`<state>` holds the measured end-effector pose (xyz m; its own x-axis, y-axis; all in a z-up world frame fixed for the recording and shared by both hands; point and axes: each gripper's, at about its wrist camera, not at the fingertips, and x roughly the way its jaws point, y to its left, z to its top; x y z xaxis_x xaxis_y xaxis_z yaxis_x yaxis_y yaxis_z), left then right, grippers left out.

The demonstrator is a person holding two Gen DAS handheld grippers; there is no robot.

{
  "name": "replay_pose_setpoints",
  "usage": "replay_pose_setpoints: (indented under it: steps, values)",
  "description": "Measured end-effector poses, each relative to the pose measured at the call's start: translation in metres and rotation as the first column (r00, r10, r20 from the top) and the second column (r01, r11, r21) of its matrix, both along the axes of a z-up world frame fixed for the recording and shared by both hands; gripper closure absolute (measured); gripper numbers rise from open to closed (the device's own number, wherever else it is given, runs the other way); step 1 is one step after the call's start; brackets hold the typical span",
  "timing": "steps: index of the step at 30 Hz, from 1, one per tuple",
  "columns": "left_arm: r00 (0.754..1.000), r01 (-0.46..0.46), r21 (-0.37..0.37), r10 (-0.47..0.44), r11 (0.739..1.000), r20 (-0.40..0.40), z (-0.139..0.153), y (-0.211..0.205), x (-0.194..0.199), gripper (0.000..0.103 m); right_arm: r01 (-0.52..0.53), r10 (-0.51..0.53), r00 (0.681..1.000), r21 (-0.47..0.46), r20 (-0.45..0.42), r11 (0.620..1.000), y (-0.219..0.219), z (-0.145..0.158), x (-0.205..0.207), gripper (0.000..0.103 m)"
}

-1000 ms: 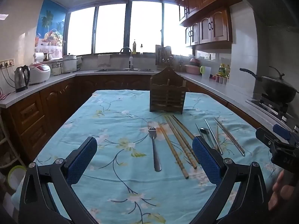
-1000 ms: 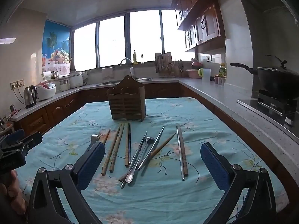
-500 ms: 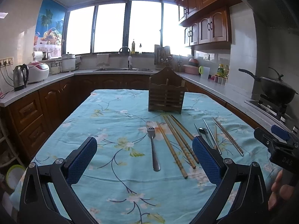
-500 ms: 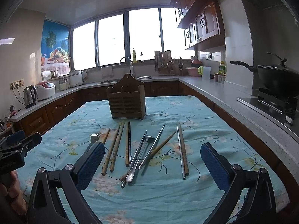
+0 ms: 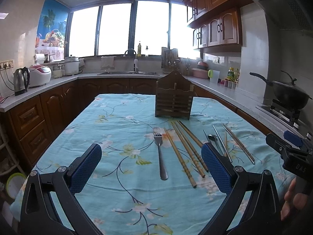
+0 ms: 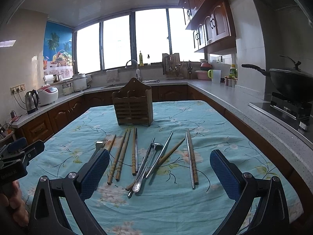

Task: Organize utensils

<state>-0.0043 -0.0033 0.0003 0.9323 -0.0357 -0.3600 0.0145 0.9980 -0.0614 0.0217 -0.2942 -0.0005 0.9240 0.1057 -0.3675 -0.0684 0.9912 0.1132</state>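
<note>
We hold both claws spread wide and empty above the near end of the bench (image 5: 121, 117), so nothing is picked up yet: we judge the task to be at its very start, at the approach before a first grasp. The left claw (image 5: 151, 168) frames the fork (image 5: 161, 156), and the right claw (image 6: 159, 173) frames the tangle of metal pieces.

The wooden utensil holder (image 6: 133, 108) is our landmark. It stands upright toward the far middle of the bench, its slatted front facing us. From these views we see nothing sticking up out of its compartments, and we cannot look down inside, so we take it to be empty but cannot be sure.

All the utensils lie flat on the floral cloth on the near side of the holder, pointing roughly toward it. Nearest its left corner lies the fork; beside that, the bamboo chopsticks (image 6: 120, 154) in a loose fan; in front of the holder's right half, the spoon (image 6: 145, 166) lies crossed with metal chopsticks (image 6: 160, 154) and one wooden stick; further right, a separate pair (image 6: 190, 160) lies side by side.

The next move, as we judge it, calls for lowering one claw over a single piece that lies clear of the others, such as the fork, closing on its handle, then tipping it upright over the holder. The crossed pile around the spoon looks likely to drag neighbours along if we grab there first.
</note>
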Motion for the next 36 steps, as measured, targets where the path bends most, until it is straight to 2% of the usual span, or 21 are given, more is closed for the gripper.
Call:
replay_pose_setpoints:
  steps: [16, 25, 36]
  values:
    - [1.000, 0.008, -0.017, -0.009, 1.000, -0.020, -0.001, 0.004, 0.007, 0.000, -0.002, 0.002, 1.000, 0.001, 0.000, 1.000, 0.000, 0.000, 0.000, 0.000]
    - [0.997, 0.036, -0.043, -0.039, 0.998, -0.073, -0.001, 0.004, 0.027, 0.000, -0.015, 0.015, 1.000, 0.021, -0.019, 1.000, -0.005, 0.005, 0.016, 0.000]
    - [0.983, 0.071, -0.065, -0.080, 0.995, -0.163, -0.007, 0.008, 0.069, 0.000, -0.047, 0.053, 0.994, 0.067, -0.099, 0.997, -0.007, 0.002, 0.051, 0.000]
